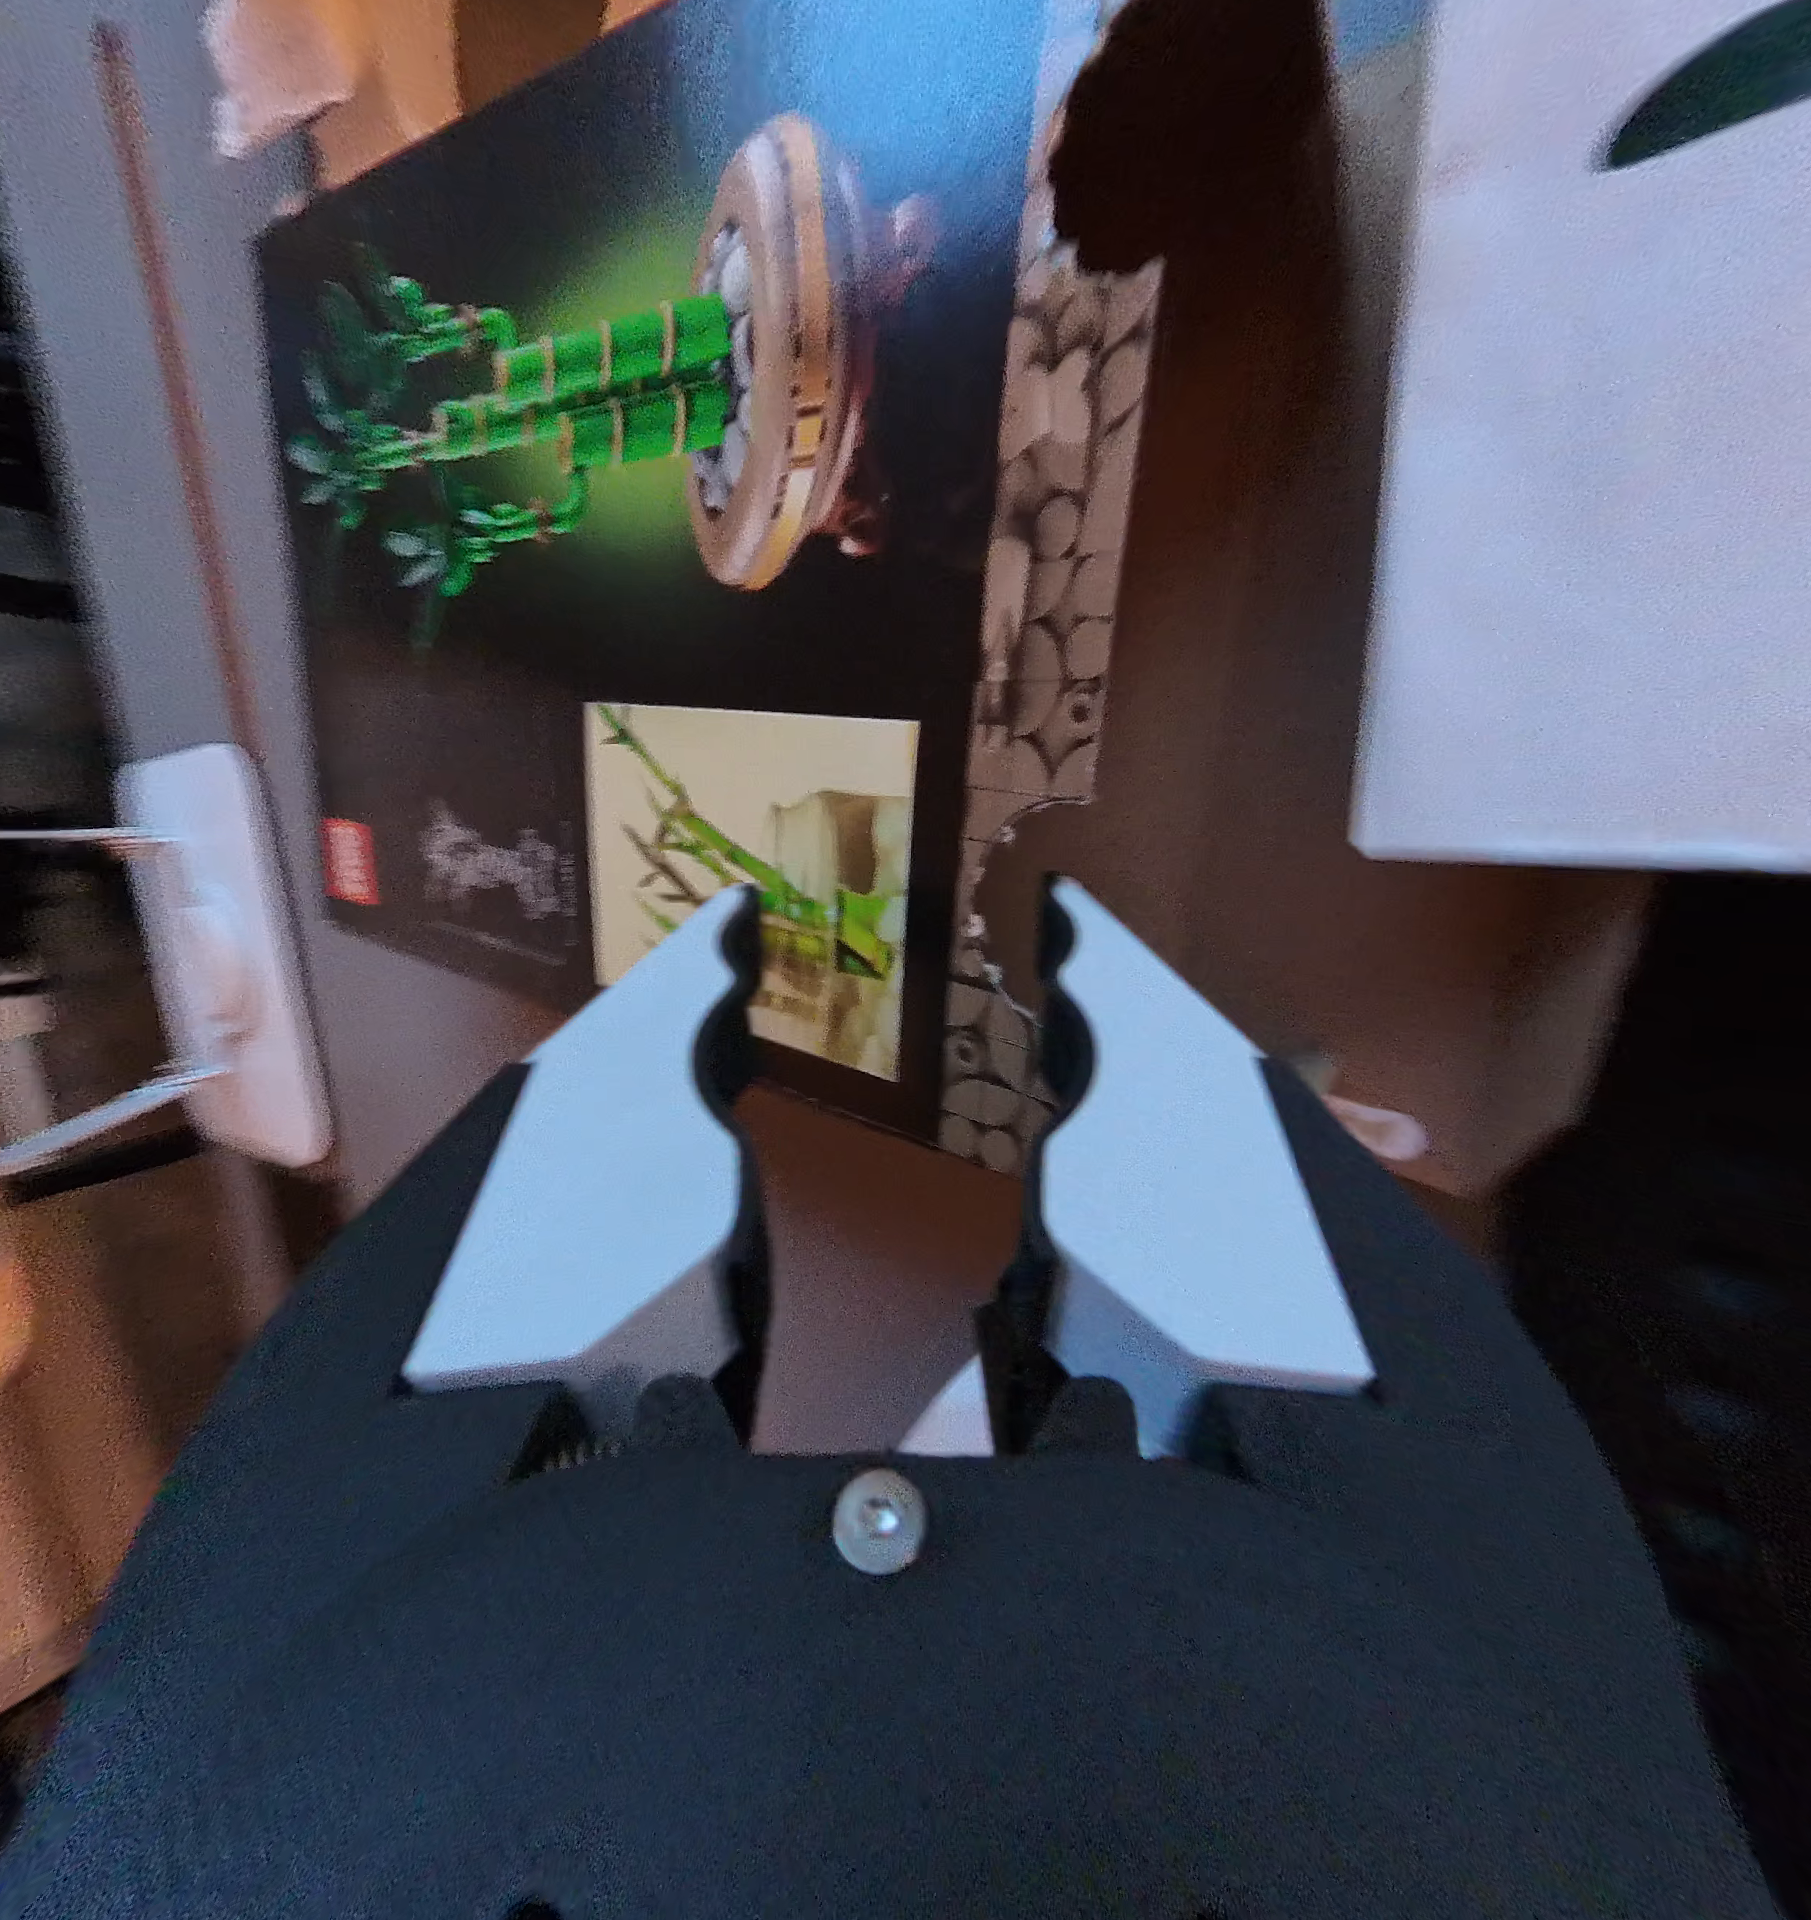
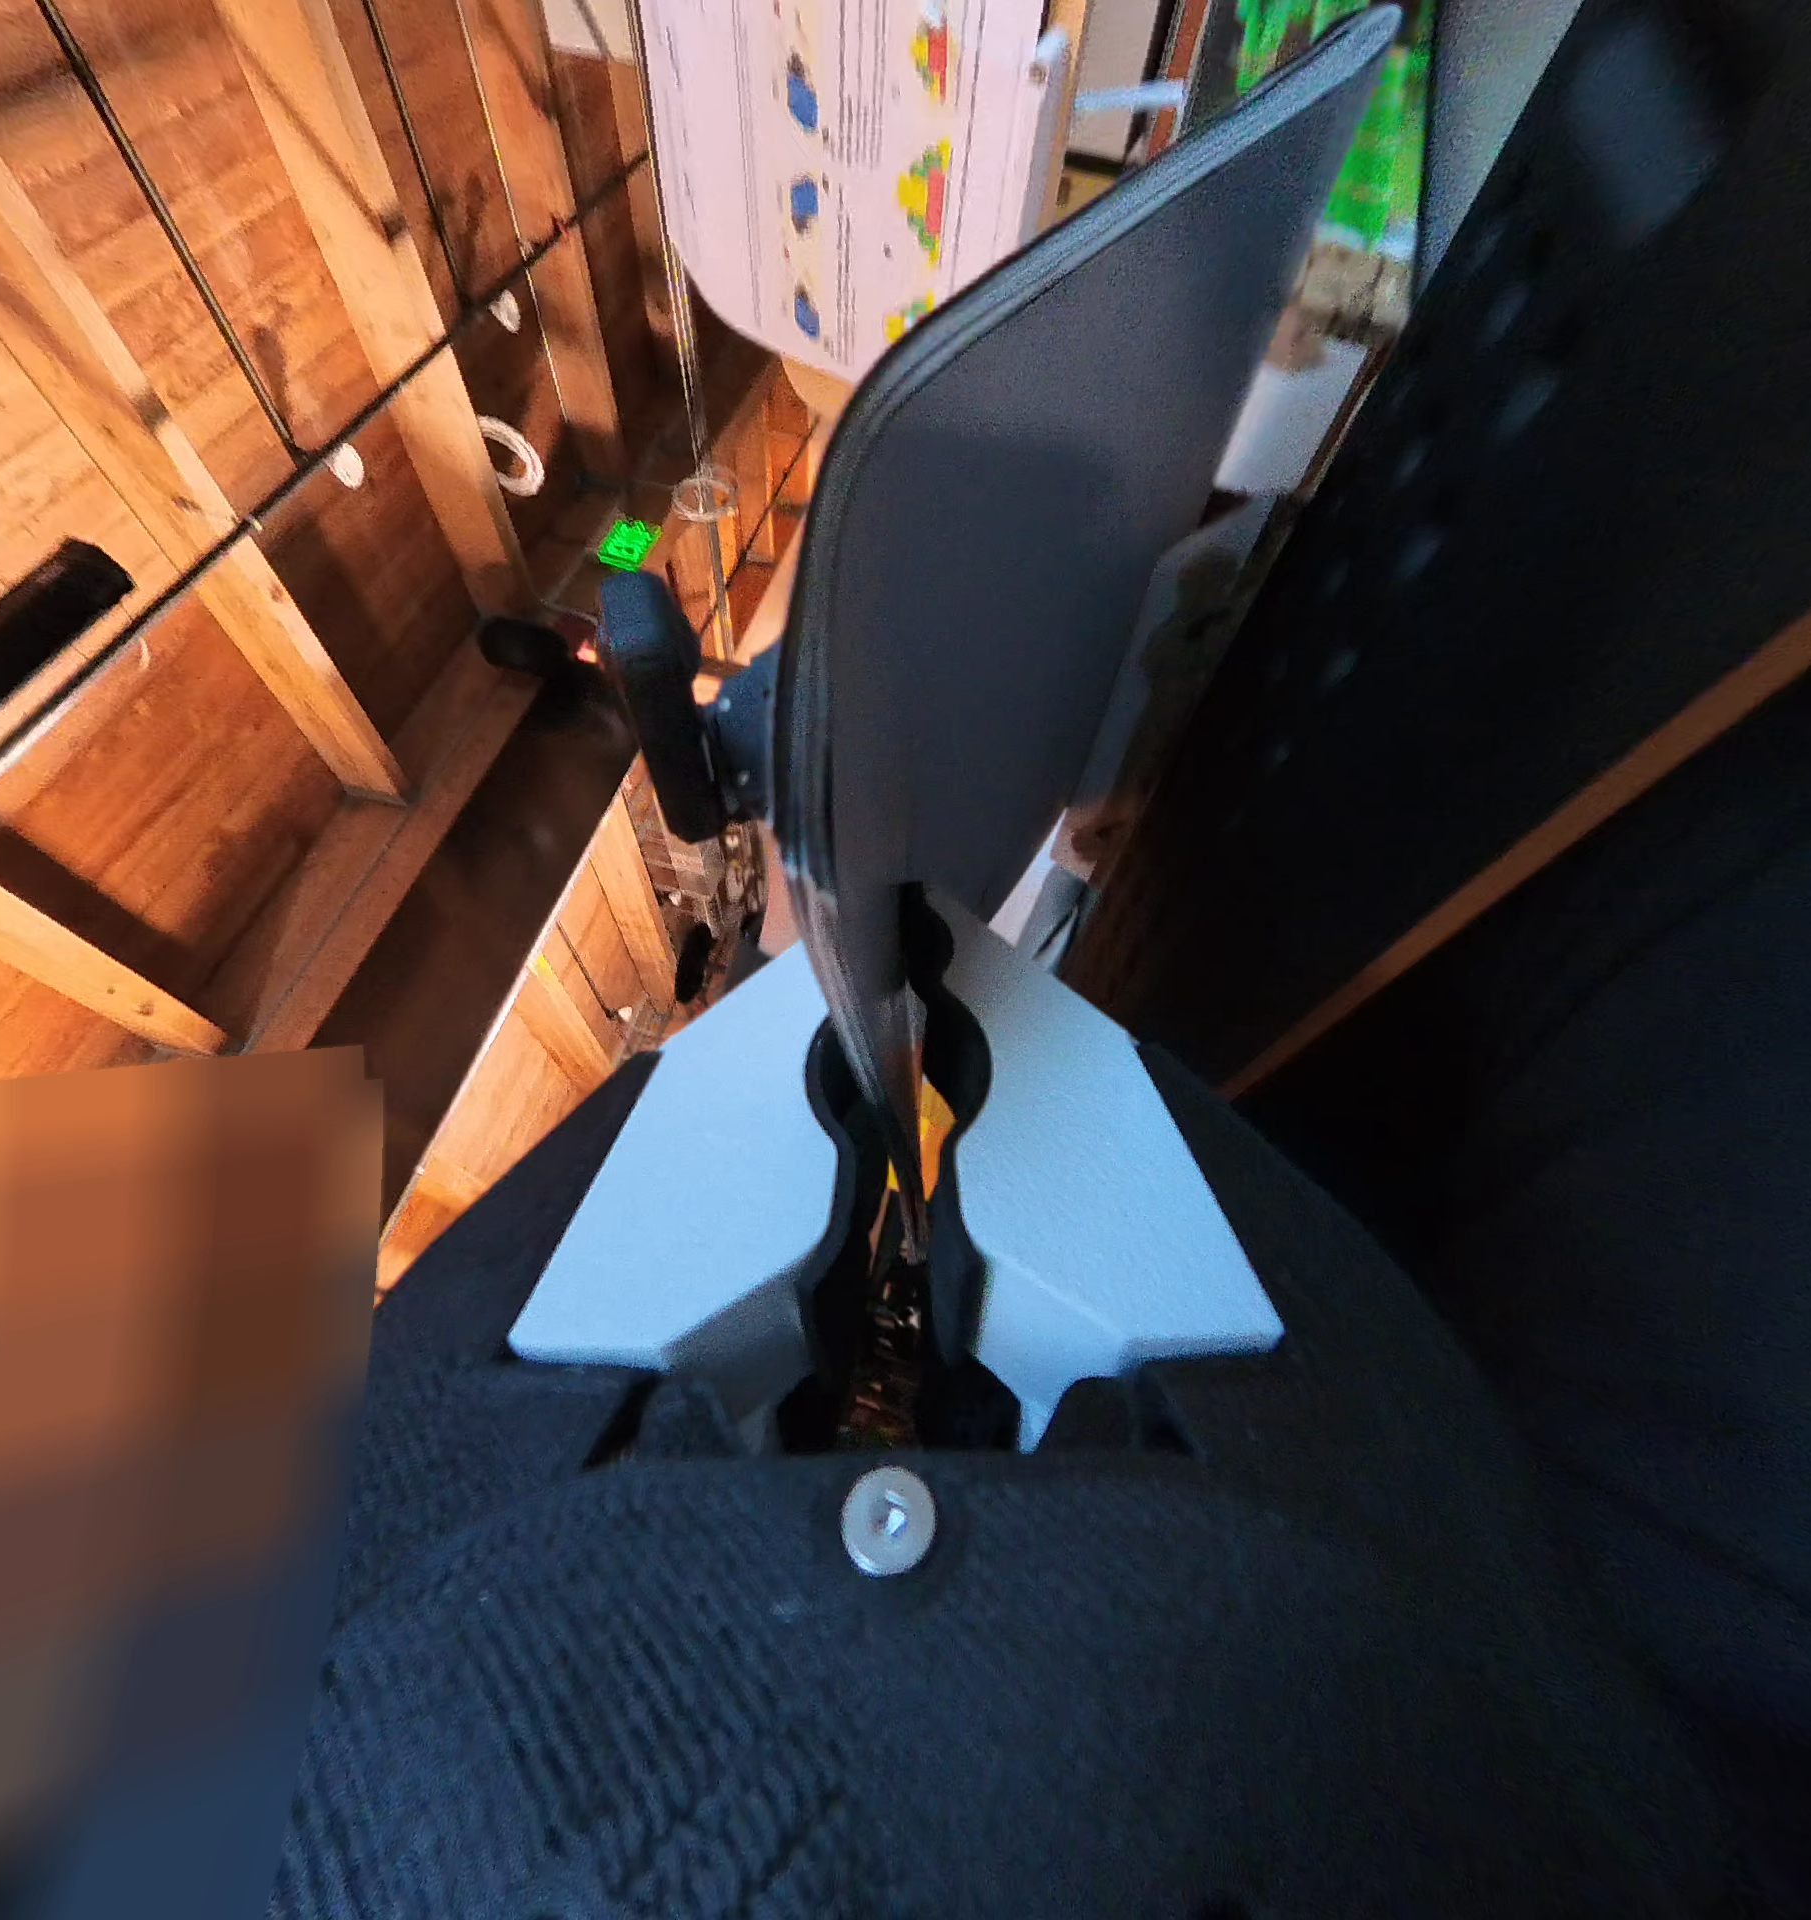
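- Brown wooden counter (image 1: 1244, 644) fills the ground of the left wrist view, and the whole picture is soft with blur.
- Lying flat on that counter is a dark box (image 1: 610, 499), its face printed with green bamboo stalks in a round tan pot.
- Left tool (image 1: 896, 914) hangs just short of the box's near edge, its two white fingers (image 1: 610, 1174) spread apart with nothing between them.
- To the right of the box stands a plain white block (image 1: 1607, 520), and a dark green leaf (image 1: 1732, 83) crosses its far corner.
- Left of the box, a white flat object (image 1: 226, 956) lies at the counter's edge; blur hides what it is.
- Right tool (image 2: 906, 925) is clamped on a thin dark grey folder (image 2: 1036, 582), which rises from between its white fingers (image 2: 714, 1174) and leans a little to the right.
- Beyond the folder's far end lies a white printed sheet (image 2: 839, 166) with small blue, yellow and red figures.
- Left of the folder, a small bright green brick (image 2: 628, 542) sits on the wooden slats (image 2: 257, 520).
- Touching the folder's left edge is a small black device (image 2: 662, 707).
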Demonstrator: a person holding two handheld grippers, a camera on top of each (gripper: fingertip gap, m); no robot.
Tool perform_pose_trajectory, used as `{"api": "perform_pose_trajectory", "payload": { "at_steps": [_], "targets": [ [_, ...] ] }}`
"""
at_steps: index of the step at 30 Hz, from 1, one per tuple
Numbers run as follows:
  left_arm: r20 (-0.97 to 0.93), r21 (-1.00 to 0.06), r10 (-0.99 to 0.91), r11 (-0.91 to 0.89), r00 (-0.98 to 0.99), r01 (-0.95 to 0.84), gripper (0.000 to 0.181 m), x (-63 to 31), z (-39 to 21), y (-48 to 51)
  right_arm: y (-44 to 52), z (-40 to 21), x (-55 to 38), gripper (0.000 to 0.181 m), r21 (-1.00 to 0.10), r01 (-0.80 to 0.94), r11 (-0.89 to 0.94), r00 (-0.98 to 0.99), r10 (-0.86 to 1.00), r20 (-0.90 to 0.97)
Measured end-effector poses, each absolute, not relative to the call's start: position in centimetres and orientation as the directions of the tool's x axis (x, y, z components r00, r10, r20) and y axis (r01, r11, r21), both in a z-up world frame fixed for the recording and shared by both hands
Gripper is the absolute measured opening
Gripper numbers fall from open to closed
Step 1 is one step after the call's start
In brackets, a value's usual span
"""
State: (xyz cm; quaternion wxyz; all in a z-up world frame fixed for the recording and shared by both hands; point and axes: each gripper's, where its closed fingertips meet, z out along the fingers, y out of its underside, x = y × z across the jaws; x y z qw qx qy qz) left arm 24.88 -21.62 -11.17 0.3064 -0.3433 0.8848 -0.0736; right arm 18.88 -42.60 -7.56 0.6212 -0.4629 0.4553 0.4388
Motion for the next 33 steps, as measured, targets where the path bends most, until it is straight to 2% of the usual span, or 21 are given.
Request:
{"api": "perform_pose_trajectory", "payload": {
  "at_steps": [2, 3, 9, 14, 17, 19, 21, 23, 28, 33],
  "targets": [
    [-0.596, -0.27, -0.581, 0.795, -0.553, -0.544, 0.032, 25.5, -11.2, -21.0, -41.4, -7.8, 18.1, 0.0, -0.192, -0.966, 0.173, 0.212, 0.112, -0.971],
    [-0.622, -0.257, -0.567, 0.799, -0.539, -0.544, 0.029, 25.7, -11.1, -20.9, -40.6, -8.0, 17.7, 0.0, -0.193, -0.968, 0.16, 0.212, 0.11, -0.971],
    [-0.615, -0.219, -0.581, 0.776, -0.534, -0.592, 0.024, 25.4, -10.7, -20.6, -36.1, -7.8, 15.3, 0.001, -0.2, -0.98, 0.025, 0.201, 0.113, -0.973],
    [-0.639, -0.165, -0.542, 0.79, -0.546, -0.591, 0.024, 24.4, -11.1, -20.3, -35.3, -8.2, 14.6, 0.0, -0.392, -0.908, -0.149, 0.399, -0.015, -0.917],
    [-0.626, -0.176, -0.561, 0.778, -0.541, -0.603, 0.023, 24.2, -11.0, -20.3, -35.8, -8.7, 14.4, 0.0, -0.401, -0.874, -0.273, 0.43, -0.052, -0.901],
    [-0.616, -0.179, -0.569, 0.775, -0.545, -0.606, 0.023, 24.0, -10.7, -20.5, -36.0, -9.3, 13.2, 0.0, -0.441, -0.797, -0.414, 0.518, -0.092, -0.85],
    [-0.62, -0.15, -0.552, 0.781, -0.557, -0.606, 0.023, 23.8, -10.7, -20.6, -35.6, -8.6, 13.0, 0.0, -0.487, -0.732, -0.477, 0.596, -0.1, -0.797],
    [-0.632, -0.126, -0.533, 0.788, -0.563, -0.603, 0.023, 23.7, -10.8, -20.6, -34.7, -7.0, 14.2, 0.0, -0.494, -0.756, -0.429, 0.577, -0.082, -0.813],
    [-0.626, -0.14, -0.552, 0.774, -0.551, -0.617, 0.023, 23.1, -10.7, -20.7, -35.3, -7.9, 18.3, 0.0, -0.396, -0.881, -0.259, 0.438, -0.127, -0.89],
    [-0.543, -0.271, -0.665, 0.717, -0.513, -0.642, 0.027, 23.1, -10.4, -21.9, -37.8, -8.6, 21.4, 0.0, -0.208, -0.978, 0.016, 0.208, -0.041, -0.977]
  ]
}}
